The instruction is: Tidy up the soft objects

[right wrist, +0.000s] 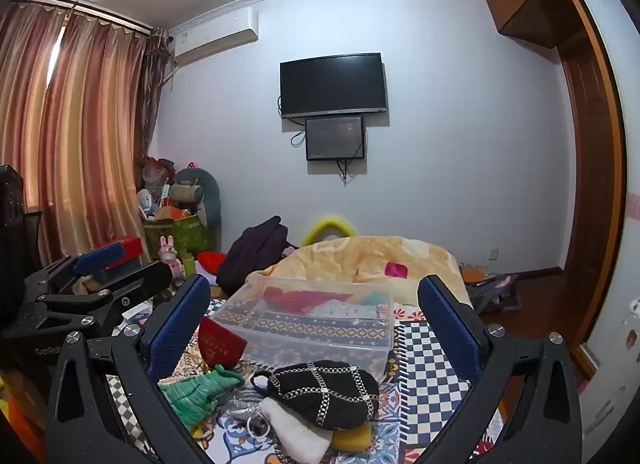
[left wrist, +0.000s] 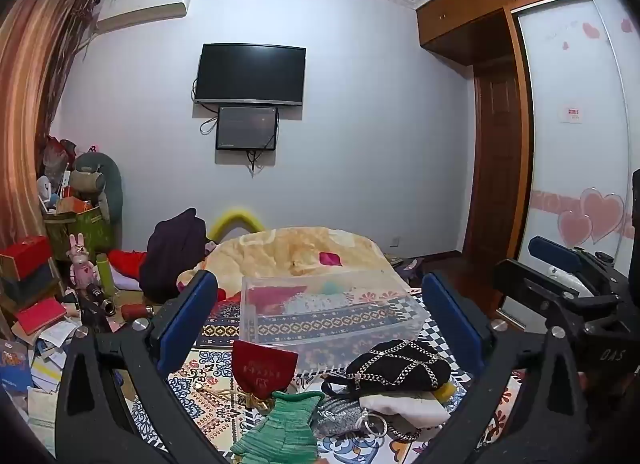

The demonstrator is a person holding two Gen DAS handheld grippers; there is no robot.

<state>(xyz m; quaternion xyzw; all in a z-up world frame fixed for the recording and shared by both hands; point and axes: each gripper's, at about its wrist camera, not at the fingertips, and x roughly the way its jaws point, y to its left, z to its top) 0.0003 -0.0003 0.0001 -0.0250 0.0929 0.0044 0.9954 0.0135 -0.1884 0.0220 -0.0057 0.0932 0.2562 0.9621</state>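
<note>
A pile of soft things lies on the patterned bed cover: a black pouch with silver chains [left wrist: 396, 370] [right wrist: 322, 392], a green knitted piece [left wrist: 282, 430] [right wrist: 198, 388], a red velvet pouch [left wrist: 262, 368] [right wrist: 220, 342], a white cloth [left wrist: 404, 404] [right wrist: 296, 430], a yellow sponge [right wrist: 352, 438] and a grey pouch with a ring [left wrist: 344, 418]. Behind them stands a clear plastic box [left wrist: 332, 314] [right wrist: 316, 318] holding red, white and teal soft items. My left gripper [left wrist: 320, 316] is open and empty above the pile. My right gripper [right wrist: 314, 316] is open and empty too.
A beige blanket [left wrist: 304, 250] [right wrist: 380, 258] with a pink item is heaped behind the box. A dark garment [left wrist: 174, 250] lies to the left. Boxes, books and toys [left wrist: 60, 264] crowd the left side. A wardrobe [left wrist: 576, 143] stands at the right.
</note>
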